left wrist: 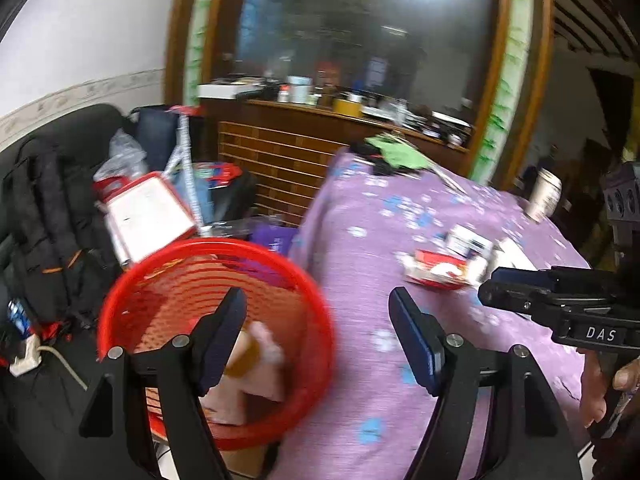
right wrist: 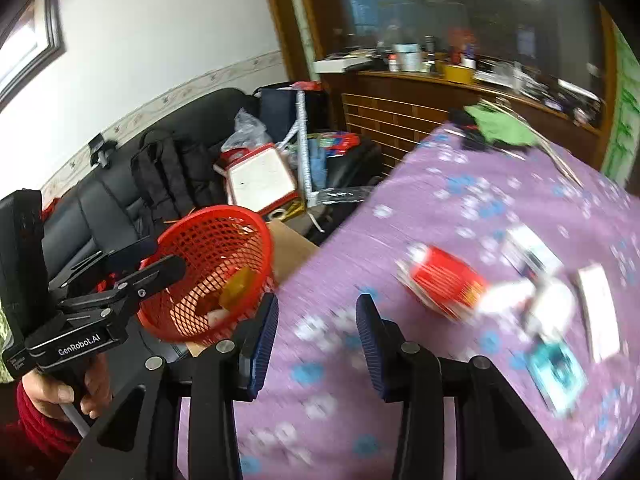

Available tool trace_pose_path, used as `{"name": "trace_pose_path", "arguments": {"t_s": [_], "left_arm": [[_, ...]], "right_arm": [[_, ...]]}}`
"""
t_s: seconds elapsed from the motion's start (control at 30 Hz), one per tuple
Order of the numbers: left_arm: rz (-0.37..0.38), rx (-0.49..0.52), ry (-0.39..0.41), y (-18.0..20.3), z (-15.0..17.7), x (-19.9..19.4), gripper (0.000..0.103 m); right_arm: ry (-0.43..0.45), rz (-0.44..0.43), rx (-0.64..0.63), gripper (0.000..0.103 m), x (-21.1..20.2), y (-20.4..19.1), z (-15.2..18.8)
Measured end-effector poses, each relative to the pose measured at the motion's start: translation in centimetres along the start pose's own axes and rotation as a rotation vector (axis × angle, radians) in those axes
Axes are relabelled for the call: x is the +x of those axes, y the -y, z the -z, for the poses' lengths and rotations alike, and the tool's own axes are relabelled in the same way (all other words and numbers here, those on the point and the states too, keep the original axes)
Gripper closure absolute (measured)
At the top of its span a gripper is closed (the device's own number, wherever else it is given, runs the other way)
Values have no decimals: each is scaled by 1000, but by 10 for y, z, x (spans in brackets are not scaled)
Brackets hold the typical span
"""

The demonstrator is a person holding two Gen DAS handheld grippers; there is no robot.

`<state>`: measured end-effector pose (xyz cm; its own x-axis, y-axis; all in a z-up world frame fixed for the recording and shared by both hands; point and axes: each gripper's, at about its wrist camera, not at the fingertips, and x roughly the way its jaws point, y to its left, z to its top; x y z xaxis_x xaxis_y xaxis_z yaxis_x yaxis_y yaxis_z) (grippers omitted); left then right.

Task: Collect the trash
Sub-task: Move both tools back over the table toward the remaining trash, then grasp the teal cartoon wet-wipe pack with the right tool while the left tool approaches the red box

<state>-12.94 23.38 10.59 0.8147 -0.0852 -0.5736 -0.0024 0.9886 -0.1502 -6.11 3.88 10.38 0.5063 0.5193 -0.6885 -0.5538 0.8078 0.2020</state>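
Both tools empty over basket and surface

My left tool gapes wide above the red mesh basket; my right tool stands part-open over the purple-clothed surface, red packet beyond.

Bare purple tablecloth lies open between red basket and scattered packets.

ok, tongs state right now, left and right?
Left tongs: open, nothing between them, over the rim of the red basket.
Right tongs: open, empty, above the purple tablecloth.
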Motion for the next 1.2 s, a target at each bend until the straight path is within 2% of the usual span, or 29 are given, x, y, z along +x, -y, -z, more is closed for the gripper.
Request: {"name": "trace_pose_path", "arguments": {"t_s": [0.2, 0.33, 0.43, 0.57, 0.7, 0.8, 0.93, 1.03, 1.17, 1.2], "left_arm": [[76, 105, -38, 68, 10, 9, 30], [121, 166, -55, 109, 17, 12, 30], [143, 219, -64, 135, 21, 12, 30], [179, 262, -77, 159, 28, 11, 27], [196, 268, -108, 166, 30, 20, 27], [188, 261, -134, 162, 28, 27, 27], [188, 247, -160, 151, 19, 37, 27], [189, 233, -185, 144, 11, 47, 26], [144, 241, -196, 140, 3, 66, 26], [129, 251, -194, 142, 3, 71, 26]], "right_arm": [[61, 107, 102, 48, -52, 54, 38], [87, 144, 174, 44, -80, 93, 61], [75, 166, 197, 40, -89, 117, 72], [15, 183, 184, 38, -86, 151, 76], [-40, 156, 167, 34, -69, 173, 69], [-76, 164, 122, 27, -44, 180, 57], [-140, 197, 46, 23, -11, 190, 50], [-178, 195, -6, 23, 6, 192, 51], [-207, 217, -53, 23, 17, 188, 59], [-200, 223, -76, 29, 17, 183, 62]]}}
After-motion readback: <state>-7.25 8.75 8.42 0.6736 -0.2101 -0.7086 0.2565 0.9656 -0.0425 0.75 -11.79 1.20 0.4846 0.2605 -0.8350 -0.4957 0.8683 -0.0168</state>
